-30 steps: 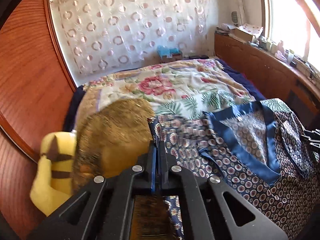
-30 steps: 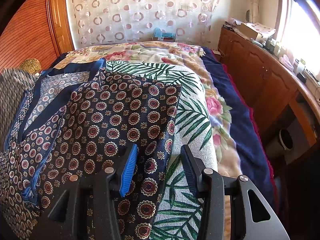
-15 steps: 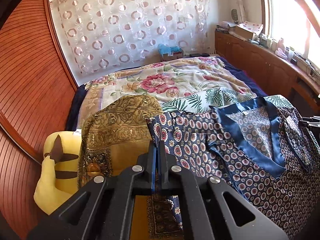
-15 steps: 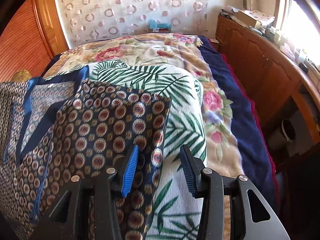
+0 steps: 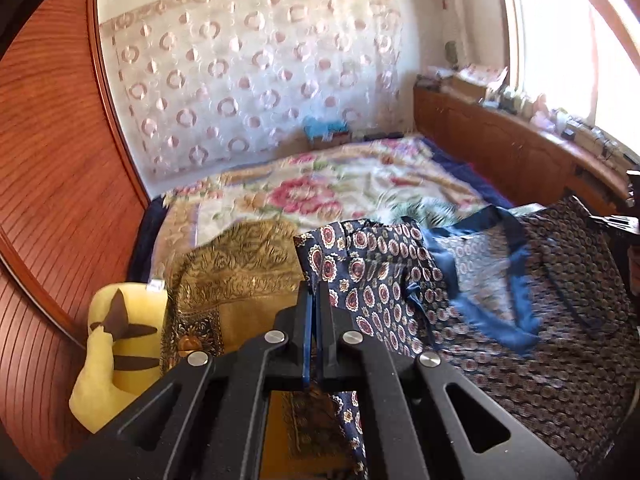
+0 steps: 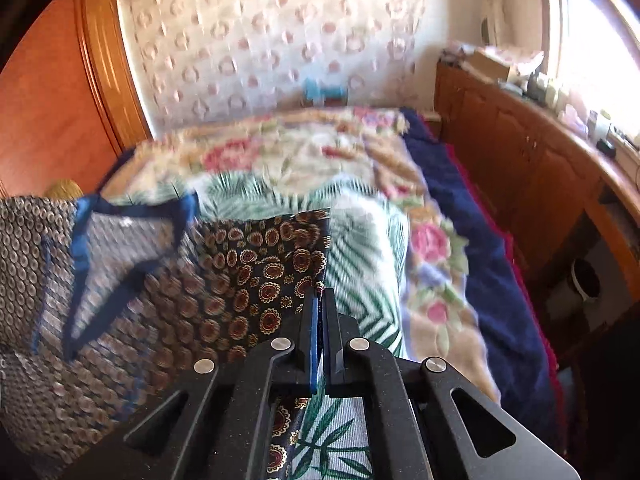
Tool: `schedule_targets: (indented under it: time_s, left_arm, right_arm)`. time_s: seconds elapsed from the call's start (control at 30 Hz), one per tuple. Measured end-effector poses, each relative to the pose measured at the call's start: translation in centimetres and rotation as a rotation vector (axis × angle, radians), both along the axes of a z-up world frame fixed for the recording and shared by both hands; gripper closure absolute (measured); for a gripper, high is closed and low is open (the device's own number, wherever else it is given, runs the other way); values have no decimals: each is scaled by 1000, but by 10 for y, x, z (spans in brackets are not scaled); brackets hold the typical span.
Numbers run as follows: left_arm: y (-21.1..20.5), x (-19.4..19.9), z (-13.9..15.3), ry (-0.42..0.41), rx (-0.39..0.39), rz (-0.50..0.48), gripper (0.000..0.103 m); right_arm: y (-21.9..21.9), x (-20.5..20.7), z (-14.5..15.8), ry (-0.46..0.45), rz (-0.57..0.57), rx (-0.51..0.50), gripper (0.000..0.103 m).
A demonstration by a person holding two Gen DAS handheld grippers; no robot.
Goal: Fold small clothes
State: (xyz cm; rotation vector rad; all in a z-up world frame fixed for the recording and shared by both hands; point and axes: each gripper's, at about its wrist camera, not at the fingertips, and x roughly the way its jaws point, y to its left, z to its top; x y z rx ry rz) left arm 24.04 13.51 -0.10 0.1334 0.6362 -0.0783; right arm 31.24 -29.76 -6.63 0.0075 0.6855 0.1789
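Gripping: left hand-held gripper (image 5: 314, 296) is clamped tight on the left edge of the patterned garment (image 5: 520, 320), cloth pinched between its blue pads.
Right hand-held gripper (image 6: 320, 300): its jaws have just been closing and now pinch the garment's right edge, with the cloth between the pads.
Garment: dark navy fabric printed with red-and-gold medallions, with a plain blue neckline band (image 5: 496, 280); it lies at the near end of the bed (image 6: 460, 208), stretched between the 2 grippers and lifted at both held edges.
Landmark, bed: covered by a floral blanket (image 5: 320, 196) with a palm-leaf print nearer the garment; a dark blue cover shows along its window-side edge.
Gold cloth (image 5: 240, 276): on the bed, just beside the garment's left edge, on the wardrobe side.
Yellow plush toy (image 5: 116, 352): beside the bed's near corner, touching the gold cloth, against the wood-panelled wardrobe (image 5: 52, 184).
Wooden cabinet (image 6: 532, 168): runs along the bed's window side, with small clutter on top.
Curtain (image 5: 256, 76): circle-patterned, hanging behind the far end of the bed.
Sharpness: both views are blurred.
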Motion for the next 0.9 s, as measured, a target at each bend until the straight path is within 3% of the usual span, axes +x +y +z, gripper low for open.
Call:
schedule_targets:
  time_s: [0.27, 0.47, 0.67, 0.83, 0.9]
  left_arm:
    - [2, -127, 30, -156, -48, -59, 101]
    - [28, -223, 7, -185, -98, -20, 101]
    - [44, -271, -44, -105, -134, 62, 101]
    - [53, -281, -77, -24, -172, 99, 101]
    - [53, -279, -85, 5, -152, 101, 101]
  right_arm:
    - [-1, -103, 59, -180, 105, 15, 102]
    - [-25, -203, 54, -233, 132, 60, 102]
    - [-36, -273, 15, -155, 153, 77, 102]
    - [-42, -295, -20, -40, 159, 48, 102]
    - [-40, -294, -34, 5, 158, 25, 102]
